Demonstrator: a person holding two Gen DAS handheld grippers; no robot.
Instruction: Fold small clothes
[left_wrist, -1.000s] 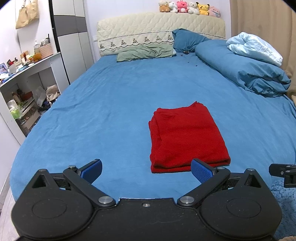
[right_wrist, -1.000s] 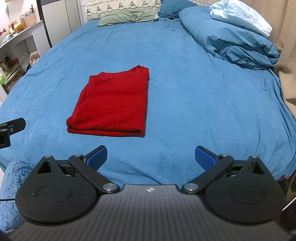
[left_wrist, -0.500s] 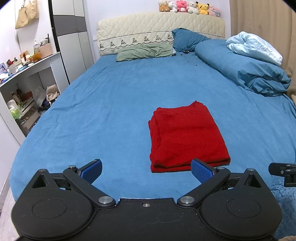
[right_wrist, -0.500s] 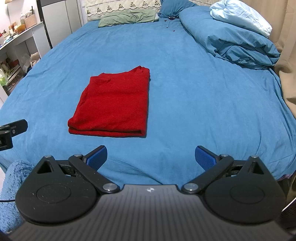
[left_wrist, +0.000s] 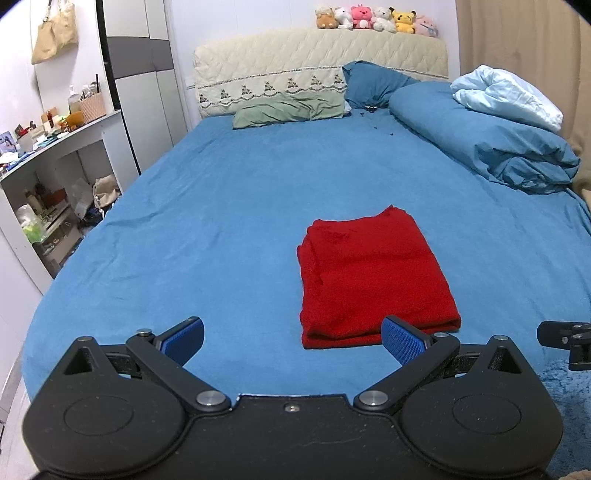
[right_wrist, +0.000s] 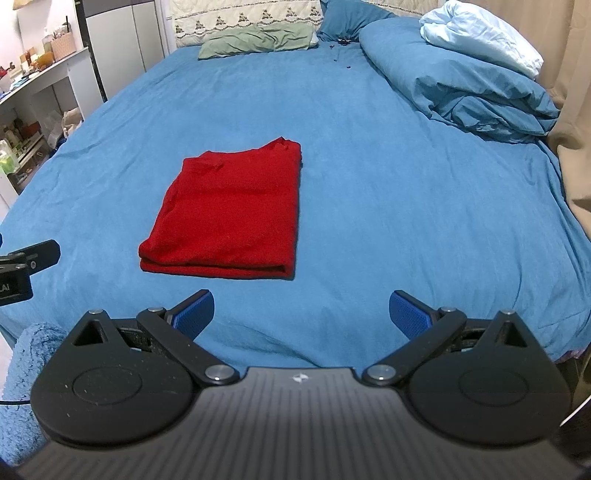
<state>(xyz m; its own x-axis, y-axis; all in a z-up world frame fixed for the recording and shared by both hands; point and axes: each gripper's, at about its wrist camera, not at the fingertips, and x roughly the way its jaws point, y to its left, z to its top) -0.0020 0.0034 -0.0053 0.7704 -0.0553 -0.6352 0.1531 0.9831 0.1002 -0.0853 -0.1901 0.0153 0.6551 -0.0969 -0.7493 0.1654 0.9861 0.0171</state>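
A red garment lies folded into a neat rectangle on the blue bed sheet; it also shows in the right wrist view. My left gripper is open and empty, held back from the bed's near edge, with the garment ahead and to the right. My right gripper is open and empty, also back from the edge, with the garment ahead and to the left. Neither gripper touches the cloth.
A rolled blue duvet with a pale blue blanket lies along the bed's right side. Pillows and a headboard are at the far end. A cluttered white desk stands left. A fluffy blue rug lies below.
Both grippers have drifted back slightly from the bed; the garment sits a little farther off in the right wrist view. The garment itself has not moved.
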